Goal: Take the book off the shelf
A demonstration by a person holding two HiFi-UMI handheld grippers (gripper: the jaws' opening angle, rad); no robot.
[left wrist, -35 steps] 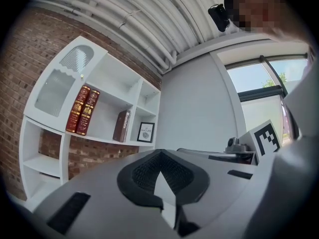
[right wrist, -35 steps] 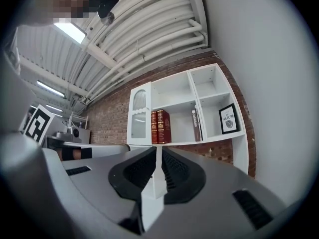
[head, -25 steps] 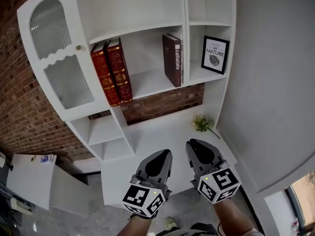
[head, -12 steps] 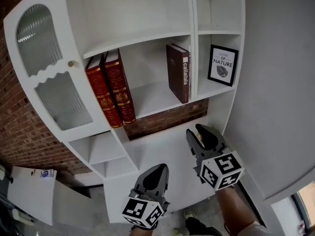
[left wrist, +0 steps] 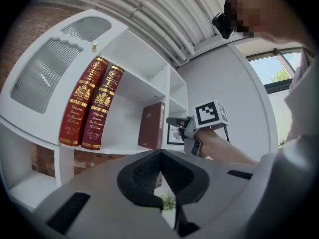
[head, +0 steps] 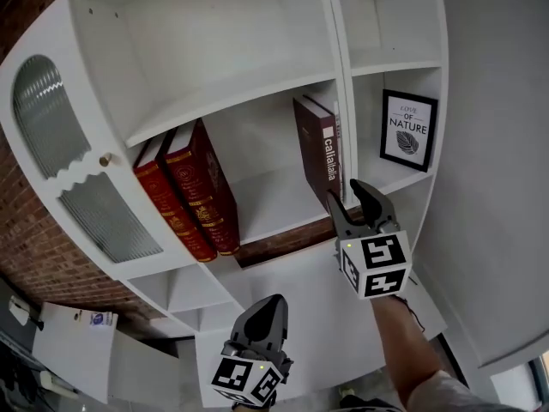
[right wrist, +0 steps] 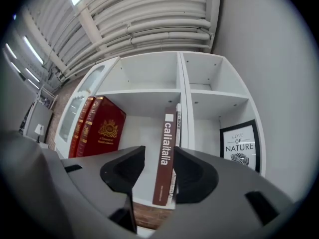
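White shelf unit [head: 232,93] holds two red books [head: 193,196] leaning at the left and the brown book [head: 319,153] upright against the right divider (a framed print [head: 408,130] stands one compartment over). Right gripper [head: 347,193] has jaws opening, with the spine showing between them and the pads clear; left gripper [head: 268,307] has its jaws together.

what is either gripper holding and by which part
Nothing is held. The right gripper is opening its jaws, lined up with the spine of the brown book but not pressing it. The left gripper is shut and empty.
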